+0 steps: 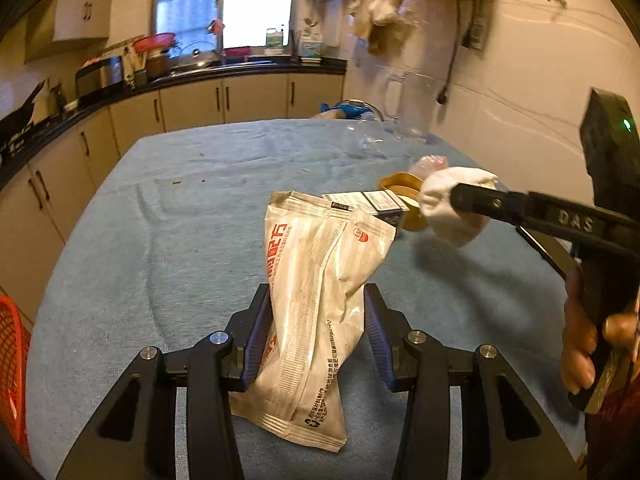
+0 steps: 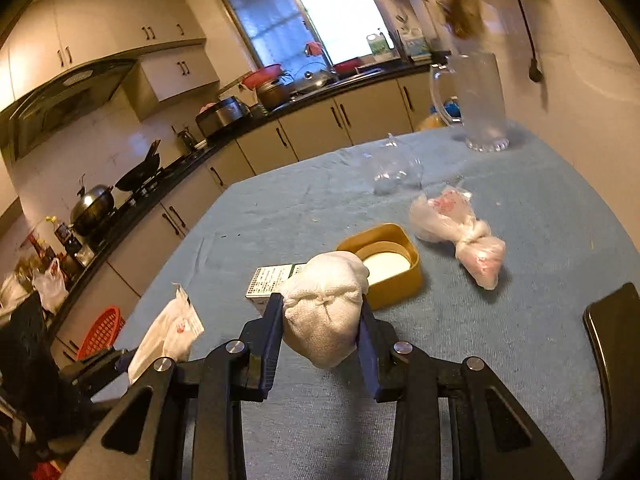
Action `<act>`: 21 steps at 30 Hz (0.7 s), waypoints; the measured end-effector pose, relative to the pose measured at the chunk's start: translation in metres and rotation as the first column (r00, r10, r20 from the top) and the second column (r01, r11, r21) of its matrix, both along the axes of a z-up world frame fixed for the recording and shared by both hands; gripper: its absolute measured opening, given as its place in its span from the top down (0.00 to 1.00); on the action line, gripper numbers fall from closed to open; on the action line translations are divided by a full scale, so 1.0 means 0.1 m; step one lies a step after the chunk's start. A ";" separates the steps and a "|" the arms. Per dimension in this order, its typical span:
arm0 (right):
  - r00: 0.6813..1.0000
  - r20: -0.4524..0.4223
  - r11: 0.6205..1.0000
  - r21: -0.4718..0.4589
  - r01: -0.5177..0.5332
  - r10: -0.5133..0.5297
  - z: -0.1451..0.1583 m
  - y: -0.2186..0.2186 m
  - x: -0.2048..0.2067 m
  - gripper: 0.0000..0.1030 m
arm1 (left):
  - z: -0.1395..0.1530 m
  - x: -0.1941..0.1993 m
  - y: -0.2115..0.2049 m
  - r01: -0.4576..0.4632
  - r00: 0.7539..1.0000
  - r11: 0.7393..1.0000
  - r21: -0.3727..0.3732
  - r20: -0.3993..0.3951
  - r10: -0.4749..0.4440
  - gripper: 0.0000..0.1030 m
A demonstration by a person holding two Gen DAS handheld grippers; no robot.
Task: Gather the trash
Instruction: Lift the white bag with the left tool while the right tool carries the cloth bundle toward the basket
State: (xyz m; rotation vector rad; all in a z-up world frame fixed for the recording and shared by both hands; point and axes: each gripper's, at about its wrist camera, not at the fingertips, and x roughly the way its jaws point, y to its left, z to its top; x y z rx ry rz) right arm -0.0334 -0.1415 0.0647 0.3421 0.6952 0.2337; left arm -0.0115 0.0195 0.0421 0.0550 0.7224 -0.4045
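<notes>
My left gripper (image 1: 316, 320) is shut on a white foil wrapper (image 1: 316, 300) with red print, held over the blue table cloth (image 1: 160, 240). The wrapper also shows in the right wrist view (image 2: 168, 332). My right gripper (image 2: 320, 320) is shut on a crumpled white tissue ball (image 2: 324, 308), lifted above the table. It also shows in the left wrist view (image 1: 452, 204). On the cloth lie a small carton box (image 2: 272, 280), a yellow lid (image 2: 384, 264) and a knotted pink-white plastic bag (image 2: 460, 232).
A clear plastic cup (image 2: 396, 172) lies on its side and a glass jug (image 2: 476, 100) stands at the table's far end. A red basket (image 2: 100, 332) sits low to the left (image 1: 12, 368). A black phone (image 2: 612, 340) lies at the right edge. Kitchen counters run behind.
</notes>
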 end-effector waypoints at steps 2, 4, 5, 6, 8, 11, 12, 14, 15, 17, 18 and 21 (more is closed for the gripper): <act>1.000 0.005 1.000 0.001 0.000 0.000 0.01 0.02 0.00 0.64 | 0.00 0.02 0.04 -0.025 1.000 1.000 -0.004 0.003 0.025 0.57; 1.000 0.017 1.000 0.004 -0.006 0.006 0.03 0.02 -0.02 0.64 | 0.00 0.03 0.06 -0.051 0.999 0.999 -0.007 0.012 0.051 0.57; 1.000 0.026 1.000 0.002 -0.010 0.010 0.04 0.03 -0.03 0.64 | -0.01 0.05 0.06 -0.060 0.998 0.998 -0.016 0.012 0.061 0.57; 0.999 0.036 1.000 -0.004 -0.014 0.014 0.05 0.05 -0.04 0.64 | -0.01 0.05 0.08 -0.067 0.998 0.998 -0.020 0.013 0.067 0.57; 0.998 0.059 0.999 -0.023 -0.031 0.032 0.08 0.09 -0.08 0.64 | 0.00 0.07 0.12 -0.098 0.995 0.995 -0.022 0.023 0.098 0.57; 0.994 0.090 0.996 -0.071 -0.051 0.057 0.12 0.20 -0.12 0.64 | 0.00 0.10 0.18 -0.123 0.992 0.992 -0.028 0.021 0.124 0.57; 0.993 0.095 0.995 -0.087 -0.056 0.065 0.13 0.24 -0.13 0.64 | 0.01 0.11 0.19 -0.128 0.991 0.991 -0.031 0.019 0.129 0.57; 0.992 0.097 0.993 -0.098 -0.067 0.077 0.12 0.27 -0.13 0.64 | 0.01 0.10 0.21 -0.137 0.990 0.990 -0.035 0.020 0.138 0.57; 0.992 0.096 0.993 -0.100 -0.070 0.080 0.12 0.28 -0.13 0.64 | 0.02 0.09 0.22 -0.140 0.990 0.989 -0.036 0.023 0.141 0.57; 0.992 0.095 0.993 -0.094 -0.073 0.082 0.11 0.26 -0.13 0.64 | 0.03 0.08 0.21 -0.145 0.989 0.989 -0.030 0.036 0.146 0.57; 0.992 0.095 0.993 -0.087 -0.074 0.082 0.10 0.25 -0.12 0.64 | 0.03 0.05 0.20 -0.147 0.988 0.989 -0.025 0.045 0.148 0.57; 0.992 0.100 0.994 -0.083 -0.071 0.079 0.10 0.23 -0.13 0.64 | 0.04 0.01 0.18 -0.144 0.988 0.989 -0.013 0.060 0.145 0.57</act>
